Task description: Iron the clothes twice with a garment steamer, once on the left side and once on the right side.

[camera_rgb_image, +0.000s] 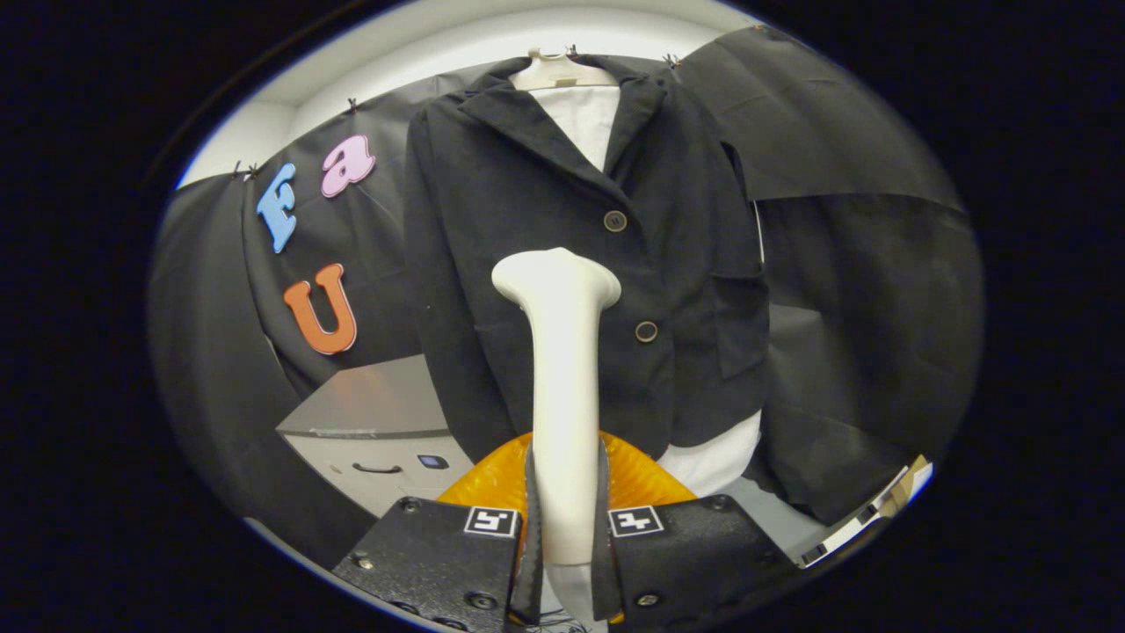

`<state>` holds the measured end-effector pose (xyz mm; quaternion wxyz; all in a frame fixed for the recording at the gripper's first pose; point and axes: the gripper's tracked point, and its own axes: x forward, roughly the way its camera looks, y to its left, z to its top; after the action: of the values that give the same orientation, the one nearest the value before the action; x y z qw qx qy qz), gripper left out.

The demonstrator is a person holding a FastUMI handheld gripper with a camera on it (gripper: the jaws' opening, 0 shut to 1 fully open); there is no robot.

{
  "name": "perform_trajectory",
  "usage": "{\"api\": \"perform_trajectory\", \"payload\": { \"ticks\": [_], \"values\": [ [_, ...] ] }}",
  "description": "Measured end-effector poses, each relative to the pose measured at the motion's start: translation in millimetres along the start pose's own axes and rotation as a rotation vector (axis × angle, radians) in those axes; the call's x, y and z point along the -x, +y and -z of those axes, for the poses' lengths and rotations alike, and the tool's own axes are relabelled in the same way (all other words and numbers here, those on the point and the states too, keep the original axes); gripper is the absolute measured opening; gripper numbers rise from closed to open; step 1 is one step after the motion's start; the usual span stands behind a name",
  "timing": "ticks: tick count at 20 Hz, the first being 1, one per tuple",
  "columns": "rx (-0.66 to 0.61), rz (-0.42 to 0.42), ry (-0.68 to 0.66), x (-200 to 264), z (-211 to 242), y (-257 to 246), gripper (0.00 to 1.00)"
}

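Gripper view:

- A white garment steamer (562, 387) stands upright between the two fingers of the gripper (562, 545). Its long handle rises from between them and ends in a wider, flared head.
- The steamer head is in front of the middle of a dark blazer (527, 220), just left of the button line. Whether the head touches the cloth cannot be told.
- The blazer hangs on a pale hanger (562, 72) against the booth's black cloth wall (861, 264), over a white shirt (584, 119) that shows at the open collar and below the hem.
- Two round buttons run down the blazer front: the upper button (615, 221) is above and right of the steamer head, the lower button (646, 331) is just right of the handle.
- A patch pocket (743, 325) sits on the blazer panel right of the buttons.
- Blazer cloth lies open on both sides of the steamer head, with a sleeve at each outer edge.
- An orange ribbed part (637, 475) of the steamer fans out just beyond the fingers, behind the handle.
- A grey cabinet (378, 422) with a dark drawer handle stands low, left of the blazer's hem.
- The gripper's fingers are narrowly set, both pressing on the steamer handle from either side.
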<state>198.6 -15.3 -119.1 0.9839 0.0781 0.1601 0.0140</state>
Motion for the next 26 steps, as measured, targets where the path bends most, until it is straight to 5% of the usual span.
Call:
{"api": "perform_trajectory", "payload": {
  "ticks": [26],
  "values": [
    [0.008,0.057,0.240,-19.8,150.1,-47.4,0.25]
  ]
}}
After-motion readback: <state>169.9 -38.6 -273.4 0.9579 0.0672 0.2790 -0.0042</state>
